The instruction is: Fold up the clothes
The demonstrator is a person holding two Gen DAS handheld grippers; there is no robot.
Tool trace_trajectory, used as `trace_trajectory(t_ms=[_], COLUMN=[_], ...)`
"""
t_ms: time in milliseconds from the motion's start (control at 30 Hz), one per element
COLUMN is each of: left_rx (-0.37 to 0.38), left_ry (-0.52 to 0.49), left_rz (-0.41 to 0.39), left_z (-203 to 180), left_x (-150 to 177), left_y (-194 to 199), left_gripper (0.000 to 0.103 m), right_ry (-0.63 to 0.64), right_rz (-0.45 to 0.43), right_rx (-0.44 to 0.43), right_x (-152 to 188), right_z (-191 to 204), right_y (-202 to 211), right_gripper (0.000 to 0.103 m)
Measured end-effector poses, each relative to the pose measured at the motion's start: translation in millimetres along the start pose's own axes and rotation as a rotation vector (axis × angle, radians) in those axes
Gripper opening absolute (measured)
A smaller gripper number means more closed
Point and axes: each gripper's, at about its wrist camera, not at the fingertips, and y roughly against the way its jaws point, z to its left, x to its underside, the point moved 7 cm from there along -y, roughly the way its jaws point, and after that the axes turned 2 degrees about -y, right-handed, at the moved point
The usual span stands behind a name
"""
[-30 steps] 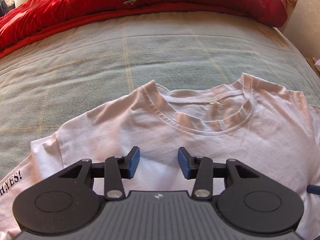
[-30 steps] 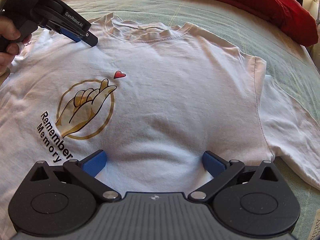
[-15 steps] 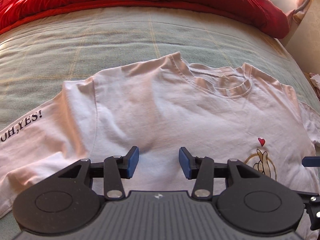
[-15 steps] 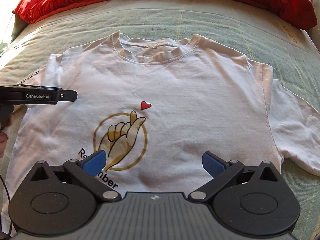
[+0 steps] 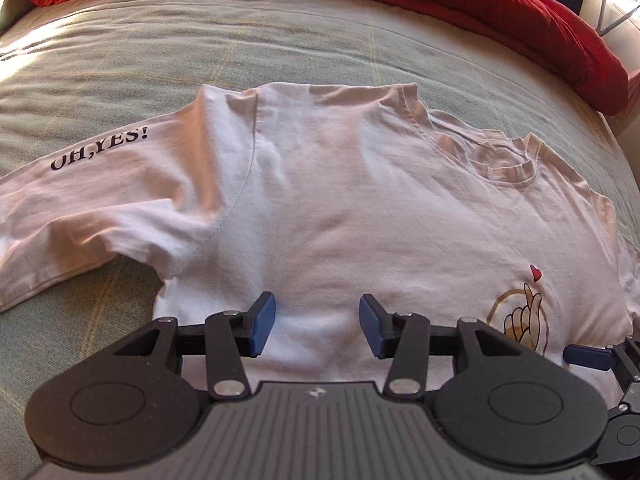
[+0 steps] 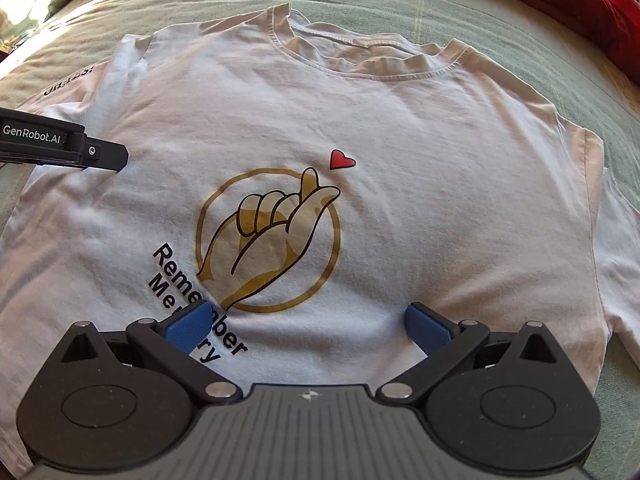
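A white T-shirt [image 6: 400,168] lies spread face-up on the bed [image 5: 200,40], collar [image 6: 360,56] toward the red quilt [image 5: 520,12], both sleeves out to the sides and no fold visible in either view. The printed hand emblem [image 6: 268,240] sits mid-chest; the left sleeve [image 5: 80,184] bears lettering and rests flat on the green bedcover.

Your left tongs [image 5: 317,326] hover over the shirt body just beside the left armpit seam, blue pads apart with nothing between them. Your right tongs [image 6: 307,326] hang above the lower chest, near the printed words, jaws wide apart and likewise empty.

Handling, as a judgement: the cloth is thin knit cotton, light, limp and without stiffness. It will drape and sag wherever you leave it unsupported, and a single pinch point will drag the rest into wrinkles. It is not fragile, but it slides readily over the bedcover, so a pull from one side may shift the whole garment. The soft mattress gives under pressure, which makes pinching one layer harder.

Where to grip: prefer edges with doubled fabric, such as the shoulder seam, the sleeve hem or the bottom hem. Take matching points with both tongs so that a fold line stays straight.
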Motion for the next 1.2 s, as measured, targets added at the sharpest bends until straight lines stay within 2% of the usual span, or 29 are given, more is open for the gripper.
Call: trace_trajectory(t_ms=[167, 267, 467, 533, 600, 633, 667, 767, 867, 967, 1100, 1200], left_rx=[-0.033, -0.045, -0.008, 0.020, 0.049, 0.063, 0.076, 0.107, 0.137, 0.155, 0.148, 0.092], left_ry=[-0.008, -0.005, -0.023, -0.029, -0.034, -0.037, -0.034, 0.016, 0.137, 0.315, 0.592, 0.757], left_rz=[-0.006, 0.002, 0.012, 0.017, 0.023, 0.025, 0.024, -0.008, -0.040, -0.055, -0.086, -0.129], left_z=[-9.6, -11.4, -10.0, -8.0, -5.9, -4.9, -1.6, 22.7, 63.6, 115.8, 194.5, 251.4], left_x=[1.9, 1.0, -0.6, -2.3, -3.9, -4.7, -5.8, -10.4, -11.5, -3.6, 21.9, 46.2], left_y=[-5.0, -7.5, -5.5, 0.6, 6.7, 9.8, 14.4, 36.9, 59.2, 71.9, 80.6, 88.2], left_gripper=[0.066, 0.070, 0.072, 0.069, 0.059, 0.047, 0.042, 0.042, 0.042, 0.039, 0.039, 0.039], right_ry=[0.003, 0.011, 0.026, 0.030, 0.026, 0.015, 0.001, -0.128, -0.254, -0.321, -0.309, -0.276], right_rz=[-0.049, -0.068, -0.104, -0.112, -0.094, -0.079, -0.063, -0.074, -0.103, -0.121, -0.097, -0.064], right_rx=[0.002, 0.004, 0.004, 0.003, -0.010, -0.021, -0.035, -0.133, -0.192, -0.239, -0.313, -0.379], right_x=[3.5, 4.0, 5.8, 6.2, 3.8, 1.4, -1.6, -17.3, -35.5, -53.8, -73.0, -82.9], right_z=[-0.3, 1.1, 2.2, 2.4, 2.0, 1.3, 0.4, -0.1, 9.3, 33.4, 79.1, 113.5], right_y=[3.2, 3.9, 7.2, 8.4, 11.4, 13.8, 16.5, 35.0, 45.1, 44.3, 36.5, 30.3], right_gripper=[0.103, 0.103, 0.103, 0.103, 0.103, 0.103, 0.103, 0.103, 0.103, 0.103, 0.103, 0.103])
